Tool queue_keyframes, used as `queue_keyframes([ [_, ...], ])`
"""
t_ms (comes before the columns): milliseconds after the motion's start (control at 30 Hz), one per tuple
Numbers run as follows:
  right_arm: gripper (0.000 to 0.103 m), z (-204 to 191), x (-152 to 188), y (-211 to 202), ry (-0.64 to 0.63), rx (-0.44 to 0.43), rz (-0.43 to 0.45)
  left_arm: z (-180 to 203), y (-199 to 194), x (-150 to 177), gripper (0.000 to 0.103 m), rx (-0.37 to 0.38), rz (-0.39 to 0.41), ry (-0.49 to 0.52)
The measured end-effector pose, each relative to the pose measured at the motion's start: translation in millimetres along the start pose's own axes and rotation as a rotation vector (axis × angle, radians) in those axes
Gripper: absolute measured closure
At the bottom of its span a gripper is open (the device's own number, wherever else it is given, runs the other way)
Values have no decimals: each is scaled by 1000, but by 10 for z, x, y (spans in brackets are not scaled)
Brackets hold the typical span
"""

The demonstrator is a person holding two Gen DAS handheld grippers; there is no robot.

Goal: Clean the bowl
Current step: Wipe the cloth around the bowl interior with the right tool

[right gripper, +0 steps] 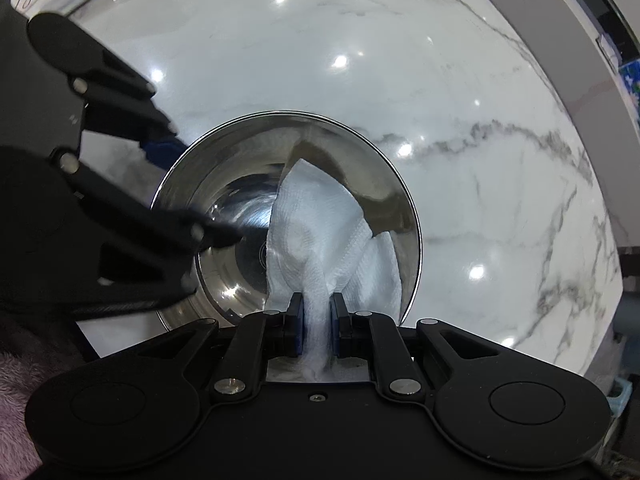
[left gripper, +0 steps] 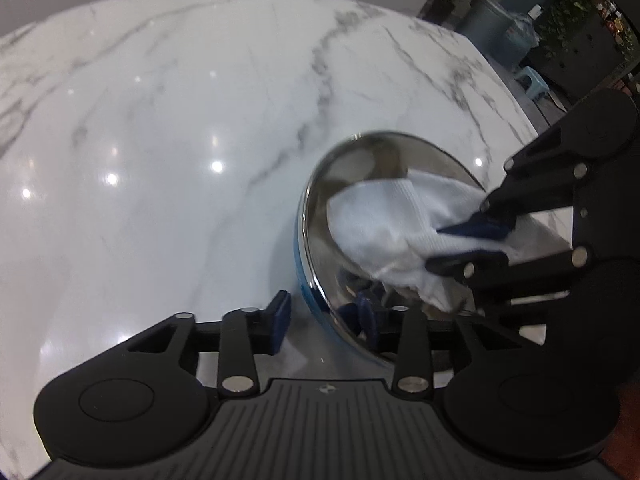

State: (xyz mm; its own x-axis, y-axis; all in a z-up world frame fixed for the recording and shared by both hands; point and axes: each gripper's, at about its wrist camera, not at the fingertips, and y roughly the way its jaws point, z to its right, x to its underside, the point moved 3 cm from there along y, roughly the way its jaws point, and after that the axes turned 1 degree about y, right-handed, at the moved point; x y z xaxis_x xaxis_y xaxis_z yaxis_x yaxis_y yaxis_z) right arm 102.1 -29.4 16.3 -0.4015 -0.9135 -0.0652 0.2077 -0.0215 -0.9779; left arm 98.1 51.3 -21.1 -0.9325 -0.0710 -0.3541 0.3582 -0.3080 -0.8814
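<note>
On the white marble table (left gripper: 168, 128) the left gripper (left gripper: 324, 312) sits at about 6 o'clock in its own view, its jaws apart around the near rim of the steel bowl (left gripper: 320, 200); the left blue pad (left gripper: 282, 318) stands outside the wall, clear of it, and the other finger lies inside the bowl. Whether the inner pad touches the metal cannot be told. The bowl, shiny inside with a blue outer skin, lies at 4 o'clock in that view, tilted with its mouth toward the right. A white cloth (left gripper: 384, 224) is bunched inside it. At 3 o'clock the right gripper (left gripper: 464, 246) reaches in, its jaws pinched tight on the cloth. In the right wrist view the bowl (right gripper: 224, 280) fills the centre, the cloth (right gripper: 320, 232) hanging down its right inner wall from the closed pads (right gripper: 297, 320) at 6 o'clock
</note>
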Motion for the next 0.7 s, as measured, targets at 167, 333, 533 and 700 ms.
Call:
queue_keyframes([
  [167, 92, -8, 54, -11, 0, -13, 2, 5, -18, 18, 64, 3, -12, 1],
  [333, 92, 28, 80, 4, 29, -44, 1, 10, -56, -11, 82, 5, 22, 7],
  [533, 92, 47, 86, -17, 158, -244, 14, 1, -74, -76, 93, -48, 84, 1],
  [700, 92, 49, 68, -12, 211, -346, 22, 15, -68, -101, 93, -63, 109, 3],
])
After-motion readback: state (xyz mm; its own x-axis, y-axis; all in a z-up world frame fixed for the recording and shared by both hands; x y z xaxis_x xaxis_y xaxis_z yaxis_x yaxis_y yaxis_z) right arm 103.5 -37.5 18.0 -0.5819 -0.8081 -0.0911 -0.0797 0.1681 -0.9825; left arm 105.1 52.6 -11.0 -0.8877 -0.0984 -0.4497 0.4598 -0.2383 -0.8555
